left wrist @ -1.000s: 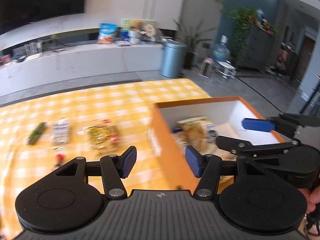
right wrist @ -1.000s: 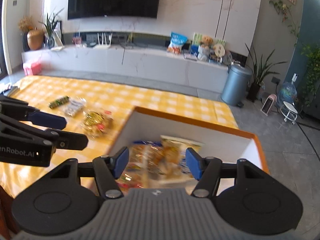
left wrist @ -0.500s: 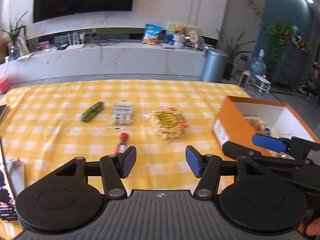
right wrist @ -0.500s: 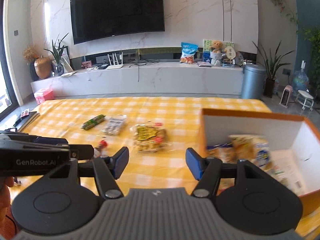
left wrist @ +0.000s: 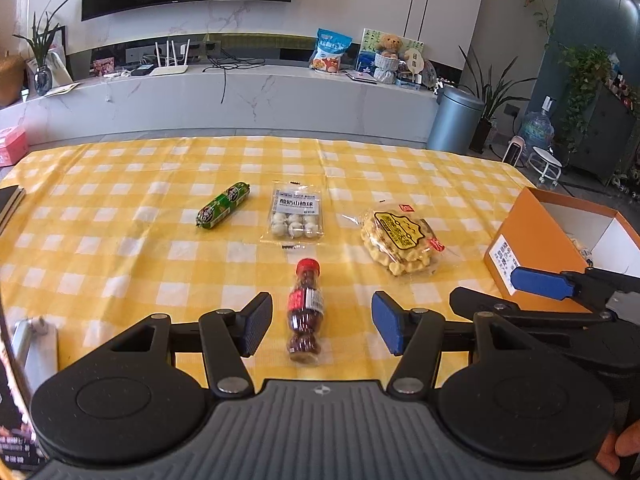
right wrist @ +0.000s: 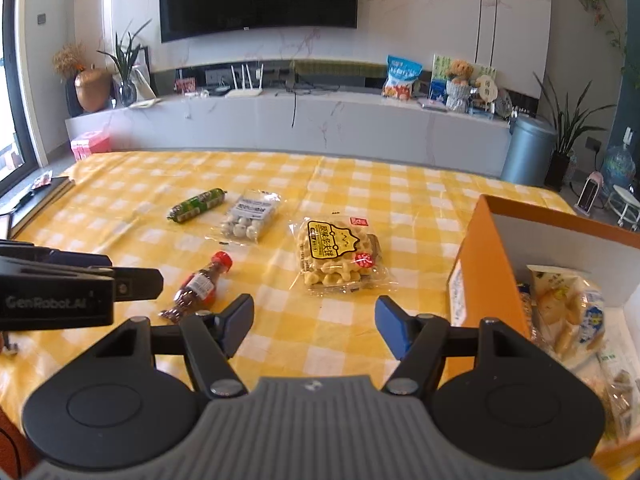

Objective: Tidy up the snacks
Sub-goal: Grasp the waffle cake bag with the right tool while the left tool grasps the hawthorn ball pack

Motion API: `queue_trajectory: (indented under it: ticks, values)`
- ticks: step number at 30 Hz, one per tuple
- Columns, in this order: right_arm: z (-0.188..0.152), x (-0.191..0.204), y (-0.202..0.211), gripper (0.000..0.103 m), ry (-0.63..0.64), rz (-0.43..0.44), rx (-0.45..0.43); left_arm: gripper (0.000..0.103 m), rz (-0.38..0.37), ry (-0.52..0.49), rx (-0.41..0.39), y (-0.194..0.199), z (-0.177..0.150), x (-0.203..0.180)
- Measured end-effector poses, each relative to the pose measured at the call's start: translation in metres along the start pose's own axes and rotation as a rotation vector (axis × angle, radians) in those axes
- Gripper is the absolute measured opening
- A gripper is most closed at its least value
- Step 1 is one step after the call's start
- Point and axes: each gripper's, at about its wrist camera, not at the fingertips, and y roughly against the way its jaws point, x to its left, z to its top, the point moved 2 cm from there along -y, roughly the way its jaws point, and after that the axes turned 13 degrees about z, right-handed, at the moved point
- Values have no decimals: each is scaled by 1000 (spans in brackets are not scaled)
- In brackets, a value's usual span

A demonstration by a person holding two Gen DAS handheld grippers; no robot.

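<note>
With both claws released and empty, the right gripper [right wrist: 315, 330] having just been spreading its jaws, the left gripper [left wrist: 316, 326] is lining up on the small bottle [left wrist: 305, 312] lying at twelve o'clock between its fingers, so it is best straddling the body squarely before carrying it to the orange box [left wrist: 536, 240] at three o'clock.

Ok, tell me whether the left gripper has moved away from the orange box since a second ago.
Yes. The left gripper swung left, away from the orange box, which now sits at the view's right edge. Its open jaws now frame the small red-capped bottle.
</note>
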Motion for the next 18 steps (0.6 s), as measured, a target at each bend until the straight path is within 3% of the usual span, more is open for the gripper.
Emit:
queue_trajectory:
  ticks: [2, 3, 5, 9, 18]
  values:
    - [7, -9, -14, 71, -23, -6, 18, 70, 2, 2, 3, -12, 9, 1]
    - [11, -12, -21, 76, -36, -13, 20, 79, 7, 5, 4, -18, 13, 2]
    - [18, -20, -34, 82, -56, -23, 19, 86, 12, 23, -12, -27, 22, 5]
    - [29, -30, -58, 93, -61, -32, 29, 91, 21, 25, -20, -47, 38, 7]
    - [38, -48, -102, 95, -88, -40, 43, 93, 6, -20, 16, -103, 50, -6]
